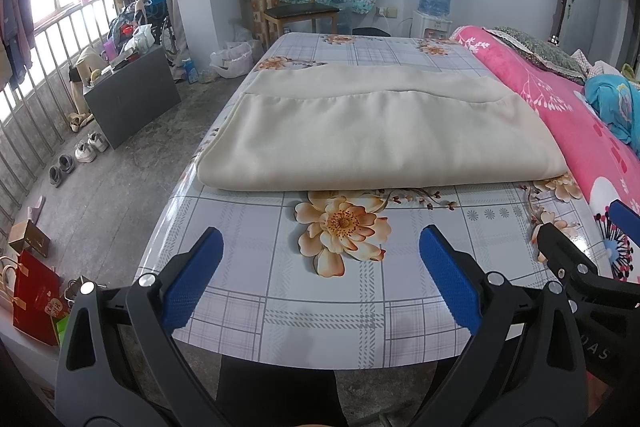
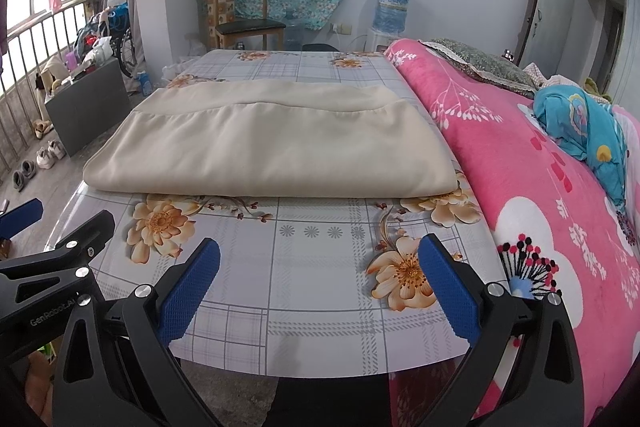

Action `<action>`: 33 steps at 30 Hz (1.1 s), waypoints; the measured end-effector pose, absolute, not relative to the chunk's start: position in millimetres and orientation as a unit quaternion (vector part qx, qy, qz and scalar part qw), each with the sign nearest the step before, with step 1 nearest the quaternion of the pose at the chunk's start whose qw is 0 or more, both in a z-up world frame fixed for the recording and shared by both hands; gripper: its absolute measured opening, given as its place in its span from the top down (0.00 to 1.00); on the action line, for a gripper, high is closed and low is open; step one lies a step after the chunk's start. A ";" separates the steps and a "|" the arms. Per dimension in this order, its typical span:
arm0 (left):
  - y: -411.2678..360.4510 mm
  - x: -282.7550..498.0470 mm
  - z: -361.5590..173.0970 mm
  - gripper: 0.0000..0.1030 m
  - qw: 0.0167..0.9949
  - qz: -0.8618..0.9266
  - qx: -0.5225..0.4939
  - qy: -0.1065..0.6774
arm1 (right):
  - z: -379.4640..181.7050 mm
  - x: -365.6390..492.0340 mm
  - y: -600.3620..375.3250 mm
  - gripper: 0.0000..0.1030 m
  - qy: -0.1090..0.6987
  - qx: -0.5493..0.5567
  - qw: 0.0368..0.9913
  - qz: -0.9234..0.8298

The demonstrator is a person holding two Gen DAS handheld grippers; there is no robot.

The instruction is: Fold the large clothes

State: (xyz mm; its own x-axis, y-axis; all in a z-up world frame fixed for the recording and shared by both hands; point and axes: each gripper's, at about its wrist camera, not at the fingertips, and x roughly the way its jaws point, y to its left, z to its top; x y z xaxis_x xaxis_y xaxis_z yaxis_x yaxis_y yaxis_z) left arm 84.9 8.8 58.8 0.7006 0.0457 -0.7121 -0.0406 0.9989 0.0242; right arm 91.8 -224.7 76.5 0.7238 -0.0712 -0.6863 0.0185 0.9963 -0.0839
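We are holding both the left gripper [image 1: 320, 251] and the right gripper [image 2: 319, 259] with jaws wide, empty — grabbing one layer of the folded beige cloth [image 1: 372, 131] risks unfolding it.

A cream garment [image 1: 376, 131] lies folded flat on the table [image 1: 320, 291].

We read "GenRobot.AI" on the left gripper [image 2: 24, 227] arm | partial letters "AS" on the right gripper [image 1: 624, 223] body
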 end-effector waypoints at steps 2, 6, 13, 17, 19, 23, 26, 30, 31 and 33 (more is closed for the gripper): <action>9.5 85.5 59.5 0.08 0.922 0.023 0.003 0.386 | 76.3 91.4 -224.5 0.06 0.371 -0.035 0.928 -0.024; 9.0 84.9 58.7 0.08 0.922 0.023 0.003 0.386 | 76.1 91.5 -224.6 0.06 0.372 -0.035 0.927 -0.024; 9.0 85.2 58.7 0.08 0.922 0.023 0.003 0.386 | 76.6 92.0 -225.0 0.06 0.371 -0.035 0.928 -0.024; 8.9 85.1 58.9 0.08 0.922 0.024 0.003 0.385 | 76.7 92.1 -224.9 0.06 0.371 -0.036 0.928 -0.024; 8.3 84.6 57.8 0.08 0.922 0.023 0.003 0.386 | 76.7 92.1 -224.9 0.06 0.371 -0.035 0.928 -0.024; 9.2 86.2 57.9 0.08 0.922 0.024 0.003 0.386 | 76.9 92.2 -224.9 0.06 0.371 -0.035 0.928 -0.024; 10.0 87.1 58.6 0.08 0.923 0.024 0.003 0.385 | 76.8 91.8 -224.7 0.06 0.371 -0.036 0.928 -0.024; 10.1 86.9 58.5 0.08 0.922 0.024 0.003 0.386 | 77.0 92.1 -224.7 0.06 0.371 -0.036 0.927 -0.024; 9.6 86.6 58.2 0.08 0.922 0.024 0.003 0.385 | 77.0 91.8 -224.5 0.06 0.371 -0.036 0.927 -0.024; 9.7 86.7 58.1 0.08 0.923 0.024 0.003 0.385 | 77.1 92.2 -224.8 0.06 0.371 -0.036 0.928 -0.024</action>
State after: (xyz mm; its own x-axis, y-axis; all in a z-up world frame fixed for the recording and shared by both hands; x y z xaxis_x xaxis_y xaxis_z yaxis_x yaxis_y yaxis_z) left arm 86.7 9.7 58.1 0.7022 0.0466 -0.7104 -0.0417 0.9988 0.0244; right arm 92.2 -224.8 77.1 0.7233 -0.0710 -0.6869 0.0180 0.9963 -0.0841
